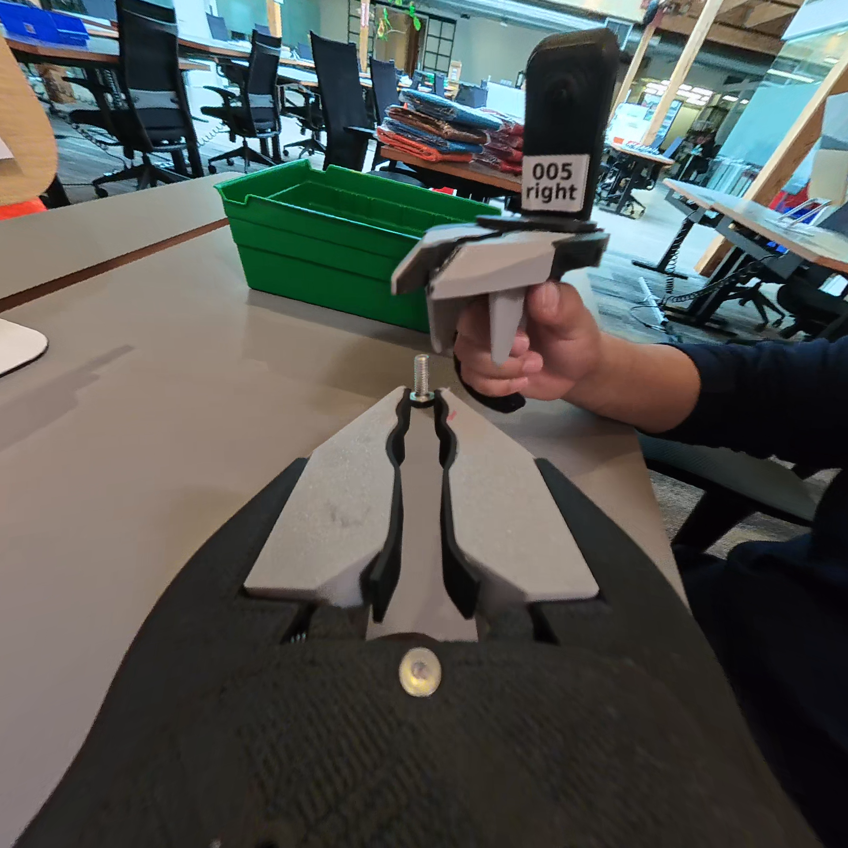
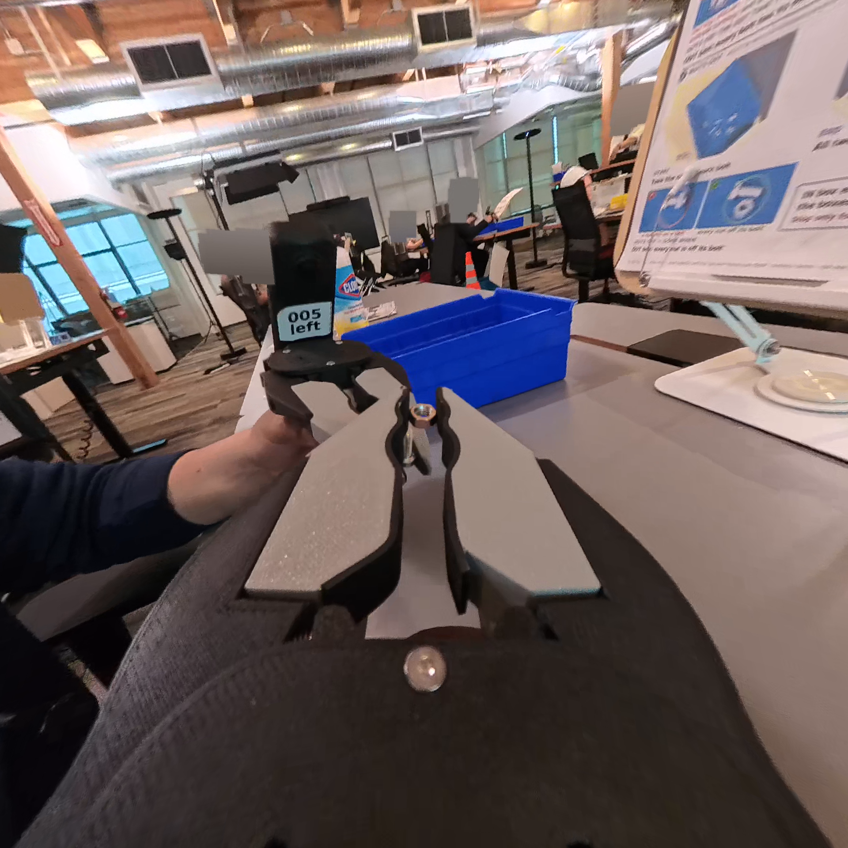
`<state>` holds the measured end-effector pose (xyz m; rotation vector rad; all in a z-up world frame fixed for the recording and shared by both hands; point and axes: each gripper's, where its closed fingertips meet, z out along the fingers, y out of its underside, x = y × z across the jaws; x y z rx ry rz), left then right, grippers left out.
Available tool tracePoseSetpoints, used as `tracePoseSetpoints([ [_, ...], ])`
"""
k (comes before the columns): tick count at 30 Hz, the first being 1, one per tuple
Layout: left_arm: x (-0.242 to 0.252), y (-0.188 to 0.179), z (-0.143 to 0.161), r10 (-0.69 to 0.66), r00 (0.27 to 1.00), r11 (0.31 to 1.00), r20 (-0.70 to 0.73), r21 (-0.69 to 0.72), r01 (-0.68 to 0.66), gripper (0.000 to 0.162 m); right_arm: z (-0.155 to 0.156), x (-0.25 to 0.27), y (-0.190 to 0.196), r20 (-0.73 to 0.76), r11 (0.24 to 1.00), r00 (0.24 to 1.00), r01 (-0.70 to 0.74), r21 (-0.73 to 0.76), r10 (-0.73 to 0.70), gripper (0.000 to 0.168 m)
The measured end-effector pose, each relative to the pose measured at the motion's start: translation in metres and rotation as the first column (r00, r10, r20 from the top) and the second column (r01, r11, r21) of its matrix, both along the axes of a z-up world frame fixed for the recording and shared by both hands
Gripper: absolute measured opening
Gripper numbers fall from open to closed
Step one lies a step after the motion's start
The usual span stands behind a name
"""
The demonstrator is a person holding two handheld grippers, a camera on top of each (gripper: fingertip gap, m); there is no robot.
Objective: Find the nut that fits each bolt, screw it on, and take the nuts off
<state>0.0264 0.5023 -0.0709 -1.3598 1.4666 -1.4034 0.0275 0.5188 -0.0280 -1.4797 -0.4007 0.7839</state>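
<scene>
My left gripper (image 1: 421, 400) is shut on the head of a silver bolt (image 1: 421, 371) and holds it upright, thread up, above the grey table (image 1: 137, 436). My right gripper (image 2: 423, 404) is shut on a small hex nut (image 2: 422, 415). In the right wrist view the nut sits just above the bolt (image 2: 409, 447), slightly apart from its tip. In the left wrist view the right gripper (image 1: 415, 289), held by a hand, hovers above and just right of the bolt. The nut does not show there. The left gripper (image 2: 367, 404) also shows in the right wrist view, its tips hidden behind my right finger.
A green bin (image 1: 330, 257) stands on the table behind the bolt. A blue bin (image 2: 482, 348) stands past the right gripper, with a spray bottle (image 2: 346, 293) behind it. An instruction sheet (image 2: 734, 160) on a white stand (image 2: 734, 394) is at the right. Some 4 cm of space lies between my two pairs of fingers.
</scene>
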Motion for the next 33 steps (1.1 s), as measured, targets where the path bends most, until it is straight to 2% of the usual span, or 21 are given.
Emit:
tracePoseSetpoints([
  [3, 0.002, 0.003, -0.004, 0.020, 1.000, 1.000, -0.017, 0.012, -0.020, 0.008, 0.000, 0.003, 0.000, 0.043, 0.999, 0.999, 0.031, 0.013, -0.032, 0.008],
  [7, 0.004, 0.005, -0.010, 0.034, 0.999, 0.999, -0.033, 0.025, -0.033, 0.008, -0.006, 0.001, 0.002, 0.176, 0.995, 0.980, 0.089, 0.054, -0.098, 0.008],
  [11, 0.005, 0.005, -0.014, 0.033, 0.998, 0.999, -0.044, 0.029, -0.032, 0.008, 0.009, 0.016, -0.001, 0.222, 0.969, 0.949, 0.191, 0.153, -0.222, 0.008],
  [14, 0.004, 0.007, -0.015, 0.041, 0.998, 0.998, -0.049, 0.040, -0.039, 0.008, 0.058, 0.061, -0.023, 0.143, 0.878, 0.891, 0.377, 0.297, -0.431, 0.008],
  [16, 0.004, 0.006, -0.016, 0.041, 0.998, 0.998, -0.053, 0.044, -0.038, 0.008, 0.084, 0.120, -0.045, 0.087, 0.750, 0.772, 0.575, 0.327, -0.630, 0.008],
  [17, 0.005, 0.005, -0.017, 0.034, 0.998, 0.999, -0.058, 0.040, -0.031, 0.008, 0.088, 0.151, -0.054, 0.088, 0.702, 0.715, 0.643, 0.305, -0.693, 0.008],
  [19, 0.006, 0.001, -0.018, 0.020, 0.998, 0.999, -0.066, 0.039, -0.017, 0.008, 0.071, 0.214, -0.061, 0.166, 0.646, 0.625, 0.739, 0.189, -0.763, 0.008],
  [22, 0.008, -0.007, -0.020, -0.001, 0.997, 0.999, -0.077, 0.052, 0.005, 0.008, 0.017, 0.312, -0.068, 0.352, 0.471, 0.436, 0.882, 0.014, -0.828, 0.008],
  [23, 0.008, -0.008, -0.021, -0.004, 0.997, 0.998, -0.078, 0.059, 0.009, 0.008, -0.003, 0.328, -0.066, 0.407, 0.453, 0.436, 0.890, -0.059, -0.803, 0.008],
  [25, 0.010, -0.010, -0.025, -0.010, 0.996, 0.997, -0.086, 0.075, 0.017, 0.008, -0.039, 0.339, -0.053, 0.494, 0.461, 0.497, 0.864, -0.202, -0.714, 0.009],
  [27, 0.010, -0.012, -0.029, -0.023, 0.995, 0.997, -0.097, 0.074, 0.030, 0.008, -0.060, 0.343, -0.034, 0.501, 0.491, 0.557, 0.828, -0.272, -0.662, 0.009],
  [28, 0.011, -0.012, -0.031, -0.026, 0.994, 0.997, -0.104, 0.070, 0.034, 0.008, -0.066, 0.347, -0.026, 0.492, 0.495, 0.573, 0.818, -0.292, -0.656, 0.009],
  [30, 0.011, -0.010, -0.035, -0.021, 0.993, 0.997, -0.115, 0.071, 0.030, 0.008, -0.068, 0.363, -0.020, 0.502, 0.462, 0.542, 0.840, -0.286, -0.674, 0.018],
  [33, 0.011, -0.007, -0.037, -0.014, 0.992, 0.997, -0.122, 0.068, 0.023, 0.008, -0.047, 0.360, -0.017, 0.461, 0.485, 0.544, 0.837, -0.253, -0.701, 0.026],
])
